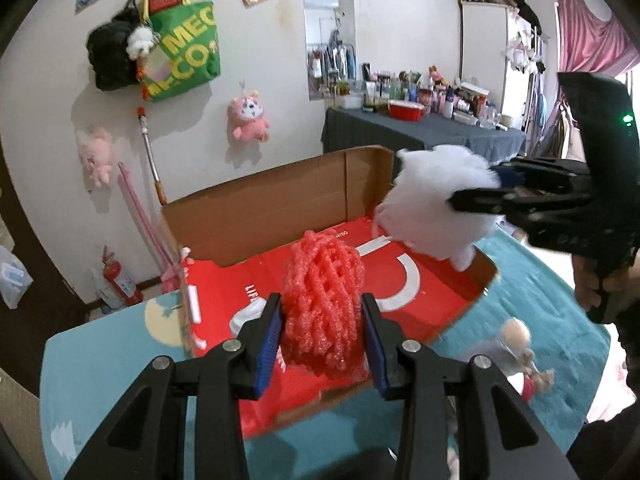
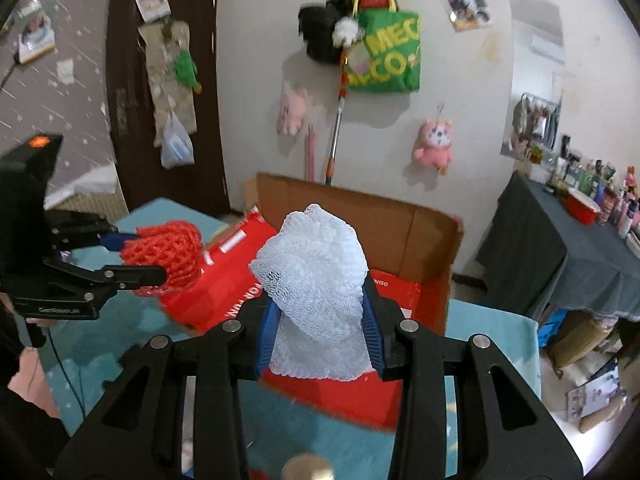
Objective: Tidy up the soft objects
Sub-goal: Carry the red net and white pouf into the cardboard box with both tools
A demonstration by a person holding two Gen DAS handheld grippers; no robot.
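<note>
My left gripper is shut on a red foam net and holds it over the near part of the open red cardboard box. It also shows in the right wrist view with the red net at the box's left side. My right gripper is shut on a white foam net above the box. In the left wrist view the right gripper holds the white net over the box's right side.
The box stands on a teal cloth-covered table. A small plush doll lies on the cloth right of the box. The box's brown flap stands up at the back. A cluttered dark table stands by the far wall.
</note>
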